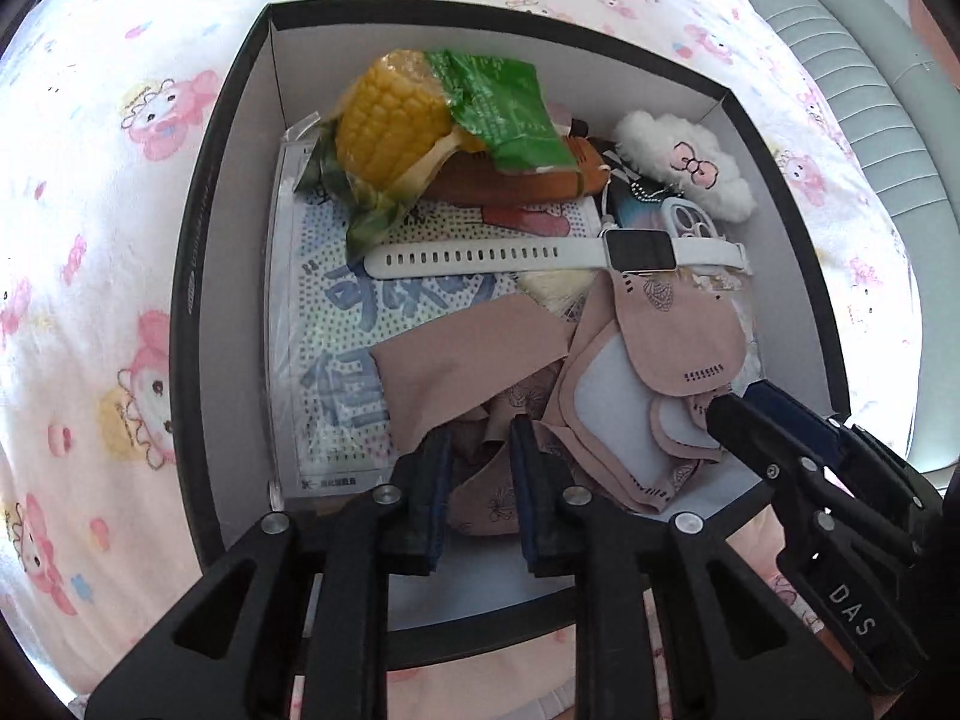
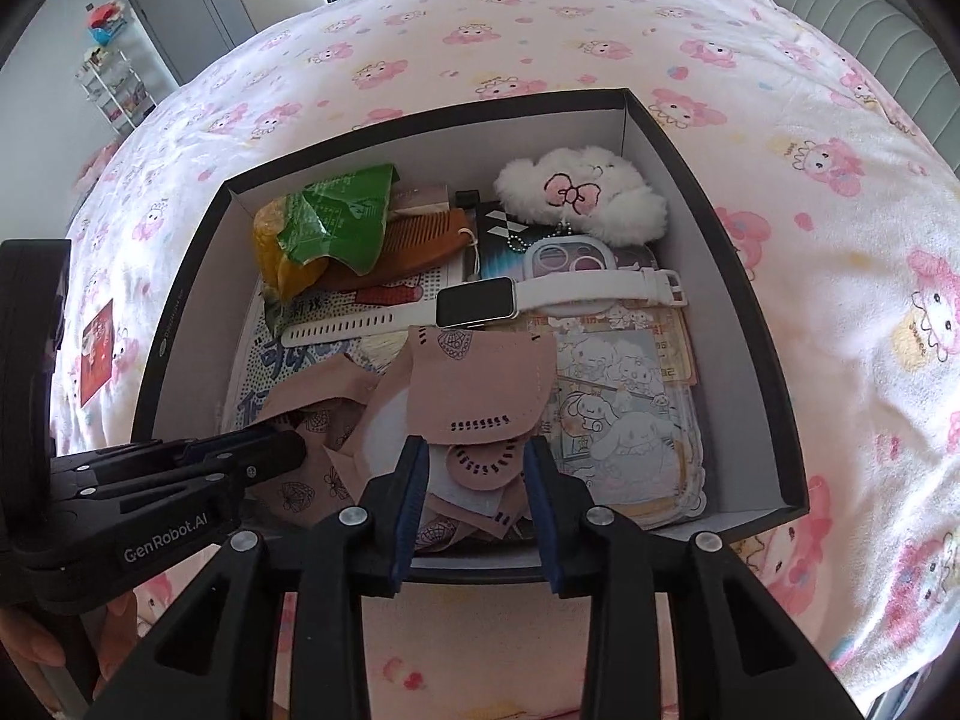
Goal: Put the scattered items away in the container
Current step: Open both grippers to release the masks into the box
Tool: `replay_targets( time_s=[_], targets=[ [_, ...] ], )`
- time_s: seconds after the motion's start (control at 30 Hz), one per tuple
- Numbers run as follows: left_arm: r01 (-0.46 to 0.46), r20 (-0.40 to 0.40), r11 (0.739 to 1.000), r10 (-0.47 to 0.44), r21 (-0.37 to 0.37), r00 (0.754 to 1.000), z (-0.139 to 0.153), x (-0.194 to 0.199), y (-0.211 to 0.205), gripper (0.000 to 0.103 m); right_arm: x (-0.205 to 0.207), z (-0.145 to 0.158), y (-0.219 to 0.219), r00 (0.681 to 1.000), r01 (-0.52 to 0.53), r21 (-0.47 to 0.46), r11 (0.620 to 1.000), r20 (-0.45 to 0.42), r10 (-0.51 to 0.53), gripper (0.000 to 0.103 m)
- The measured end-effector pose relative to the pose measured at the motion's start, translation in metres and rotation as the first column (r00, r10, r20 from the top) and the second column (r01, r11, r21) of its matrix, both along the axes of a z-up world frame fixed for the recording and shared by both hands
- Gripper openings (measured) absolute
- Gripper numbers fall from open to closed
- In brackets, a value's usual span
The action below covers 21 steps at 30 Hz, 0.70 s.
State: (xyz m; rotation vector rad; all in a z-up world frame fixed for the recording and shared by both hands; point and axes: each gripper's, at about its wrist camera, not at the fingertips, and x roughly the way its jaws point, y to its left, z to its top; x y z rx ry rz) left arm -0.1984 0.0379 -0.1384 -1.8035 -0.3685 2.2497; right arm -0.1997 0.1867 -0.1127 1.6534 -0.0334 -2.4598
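A black box (image 1: 198, 276) (image 2: 762, 324) with a white inside sits on the bed and holds many items: a packed corn cob (image 1: 390, 120) (image 2: 282, 246), a white smartwatch (image 1: 636, 249) (image 2: 474, 303), a white plush (image 1: 690, 162) (image 2: 582, 192), a wooden comb (image 2: 420, 240), a sticker sheet (image 2: 624, 408) and pink masks (image 1: 678, 342) (image 2: 480, 384). My left gripper (image 1: 480, 450) (image 2: 288, 450) is open over the pink masks at the box's near edge. My right gripper (image 2: 477, 468) (image 1: 726, 402) is open just above the masks, holding nothing.
The box lies on a bedsheet (image 2: 870, 276) (image 1: 90, 240) printed with pink cartoon figures. A small red card (image 2: 99, 354) lies on the sheet left of the box. A grey headboard (image 1: 840, 60) is at the right. Cabinets and a shelf rack (image 2: 120, 84) stand beyond the bed.
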Motion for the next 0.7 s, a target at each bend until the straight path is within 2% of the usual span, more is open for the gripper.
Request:
replay_targets(
  time_s=[0.13, 0.4, 0.57, 0.7],
  targets=[
    [-0.003, -0.044, 1.0, 0.003, 0.004, 0.999, 0.013, 0.006, -0.004, 0.02, 0.002, 0.007, -0.003, 1.0, 0.008, 0.002, 1.0, -0.024, -0.008, 0.029],
    [0.007, -0.141, 0.999, -0.011, -0.032, 0.99, 0.046, 0.023, -0.008, 0.035, 0.015, 0.029, -0.014, 0.998, 0.0, -0.012, 1.0, -0.067, -0.001, 0.03],
    [0.01, -0.221, 0.999, -0.019, -0.044, 0.975, 0.071, 0.045, -0.015, 0.04, 0.043, 0.057, -0.024, 0.989, -0.021, -0.014, 1.0, -0.147, 0.018, 0.03],
    [-0.015, -0.283, 0.999, 0.0, -0.051, 0.959, 0.092, 0.066, -0.022, 0.044, 0.067, 0.075, -0.04, 0.979, -0.044, 0.02, 0.999, -0.196, 0.047, 0.03]
  ],
)
